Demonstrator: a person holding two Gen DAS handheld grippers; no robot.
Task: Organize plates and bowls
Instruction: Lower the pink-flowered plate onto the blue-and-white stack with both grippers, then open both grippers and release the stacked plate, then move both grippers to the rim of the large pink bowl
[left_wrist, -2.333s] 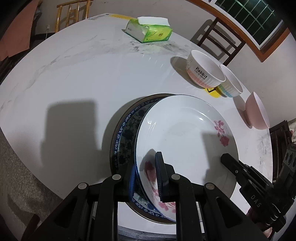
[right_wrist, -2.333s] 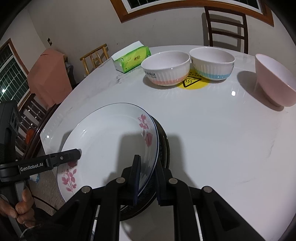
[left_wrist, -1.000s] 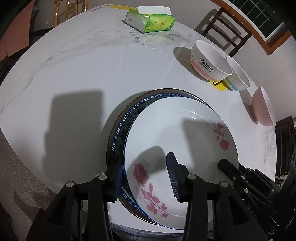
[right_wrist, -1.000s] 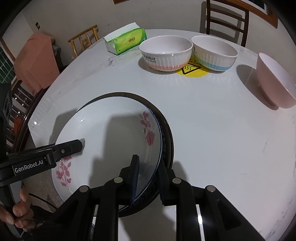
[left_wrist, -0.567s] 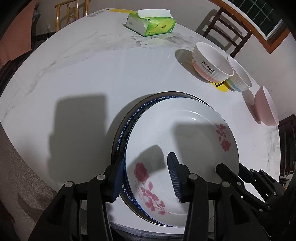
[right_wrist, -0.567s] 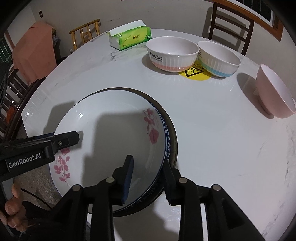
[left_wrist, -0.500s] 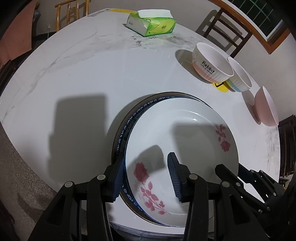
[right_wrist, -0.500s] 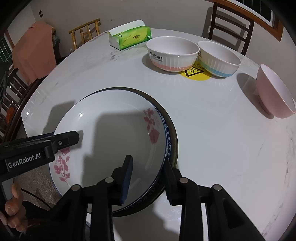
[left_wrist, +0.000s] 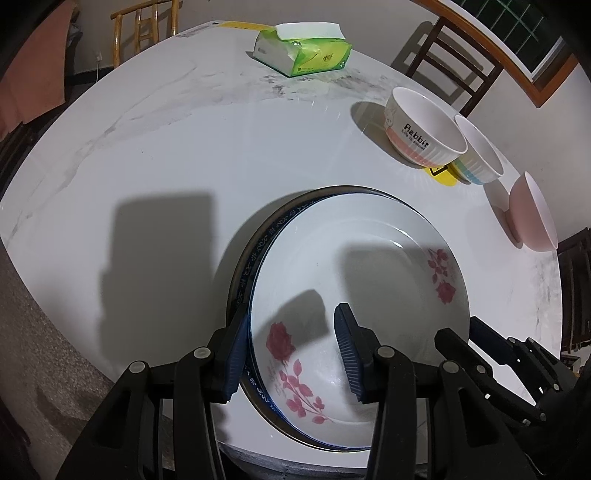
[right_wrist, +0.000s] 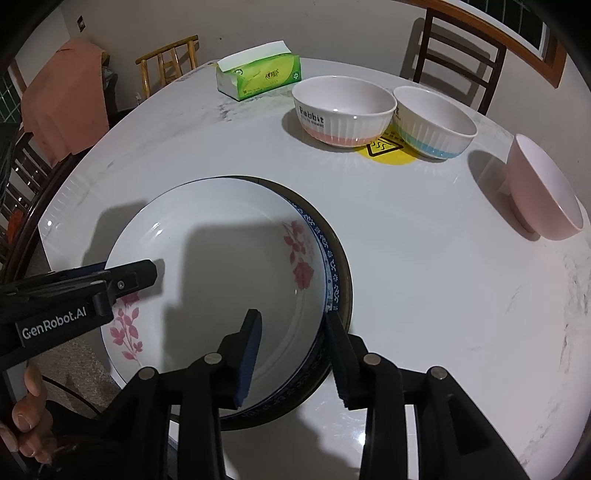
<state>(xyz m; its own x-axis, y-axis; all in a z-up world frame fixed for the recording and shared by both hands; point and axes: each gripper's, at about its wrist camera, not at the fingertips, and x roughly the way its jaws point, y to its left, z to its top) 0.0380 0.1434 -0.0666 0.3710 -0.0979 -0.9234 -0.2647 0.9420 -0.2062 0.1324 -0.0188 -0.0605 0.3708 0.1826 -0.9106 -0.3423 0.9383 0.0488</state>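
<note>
I've just spread both grippers (left_wrist: 290, 354) (right_wrist: 291, 360) wide, leaving the flowered plate (left_wrist: 369, 266) stacked on the blue-rimmed plate (left_wrist: 258, 254).

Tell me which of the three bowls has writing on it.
The bowl with the pink band, nearest the tissue pack, reads "Rabbit". The blue-banded bowl beside it and the plain pink bowl show no text.

Most of the blue-rimmed plate (left_wrist: 246, 274) beneath the floral plate (left_wrist: 362, 280); small tissue-pack (right_wrist: 258, 75) print illegible.
</note>
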